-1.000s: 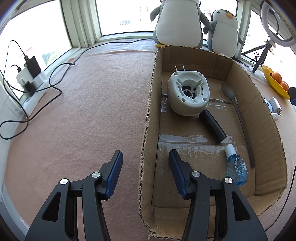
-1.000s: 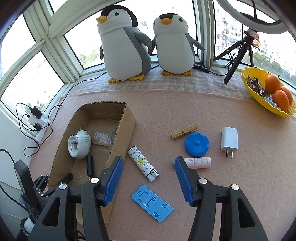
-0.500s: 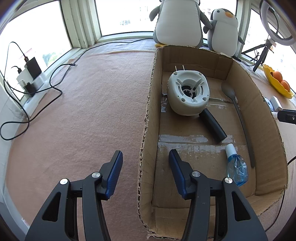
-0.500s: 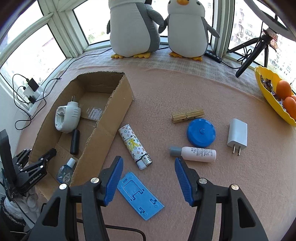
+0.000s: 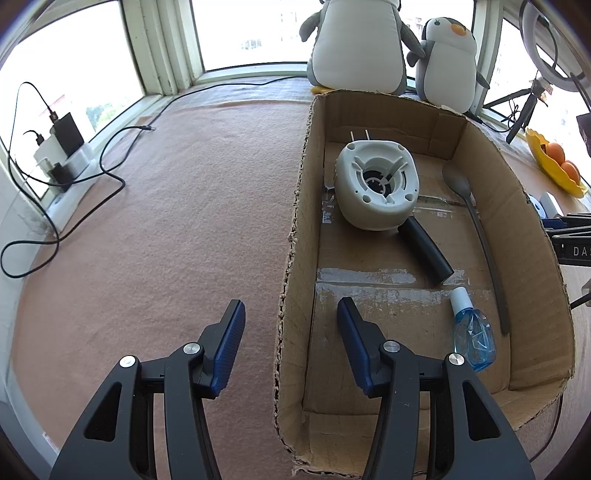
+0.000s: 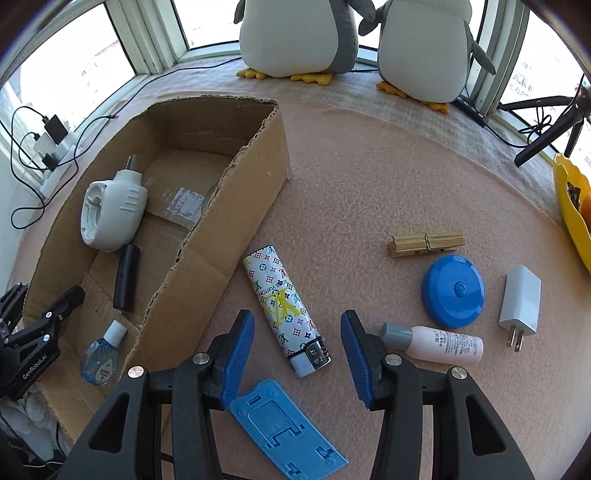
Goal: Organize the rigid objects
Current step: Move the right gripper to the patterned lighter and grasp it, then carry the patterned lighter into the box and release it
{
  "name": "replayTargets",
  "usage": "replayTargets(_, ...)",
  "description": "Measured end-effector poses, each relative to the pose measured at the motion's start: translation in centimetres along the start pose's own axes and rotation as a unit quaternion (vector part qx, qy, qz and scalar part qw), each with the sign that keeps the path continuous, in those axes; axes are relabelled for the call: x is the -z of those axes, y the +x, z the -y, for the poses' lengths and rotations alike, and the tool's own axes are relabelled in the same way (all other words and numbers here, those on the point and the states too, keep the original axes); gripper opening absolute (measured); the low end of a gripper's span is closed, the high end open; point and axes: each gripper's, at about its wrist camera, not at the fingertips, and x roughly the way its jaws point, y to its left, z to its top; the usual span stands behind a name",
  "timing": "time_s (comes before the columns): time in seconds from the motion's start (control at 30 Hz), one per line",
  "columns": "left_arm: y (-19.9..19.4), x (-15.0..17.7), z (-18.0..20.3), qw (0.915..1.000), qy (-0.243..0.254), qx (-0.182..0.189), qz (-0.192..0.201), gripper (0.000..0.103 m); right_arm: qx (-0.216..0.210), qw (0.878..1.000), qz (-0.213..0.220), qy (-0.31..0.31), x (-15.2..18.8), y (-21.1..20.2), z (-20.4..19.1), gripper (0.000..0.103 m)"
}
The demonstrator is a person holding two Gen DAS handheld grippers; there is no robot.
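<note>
A patterned lighter lies on the pink felt beside the cardboard box. My right gripper hangs low over it, jaws closing, the lighter's lower half between them with neither pad touching it. A blue phone stand lies under the gripper. To the right are a white bottle, blue round lid, white charger and wooden clothespin. My left gripper stands open astride the box's left wall, not pressing it. Inside lie a white plug-in device, black cylinder, spoon and small blue bottle.
Two plush penguins stand at the back by the windows. A yellow bowl with oranges and a black tripod are at the right. A power strip with cables lies along the left sill.
My right gripper has sunk toward the lighter and rolled slightly, and its jaws have narrowed a little. The left gripper and the box contents have not moved.
</note>
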Motion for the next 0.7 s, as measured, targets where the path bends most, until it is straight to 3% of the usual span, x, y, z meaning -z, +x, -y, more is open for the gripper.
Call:
replayTargets(0.27,0.0,0.1,-0.1,1.0000,-0.001,0.001,0.000,0.052,0.009,1.000,-0.012,0.008,-1.1,1.2,0.0,0.034)
replayTargets(0.4,0.0,0.1,-0.1,1.0000,-0.001,0.001,0.000,0.052,0.015,0.999,-0.016,0.028,-1.3,1.2,0.7,0.022)
replayTargets(0.7,0.0,0.1,-0.1,1.0000,-0.002,0.001,0.000,0.052,0.011,0.998,-0.004,0.058,-0.5,0.7,1.3,0.021)
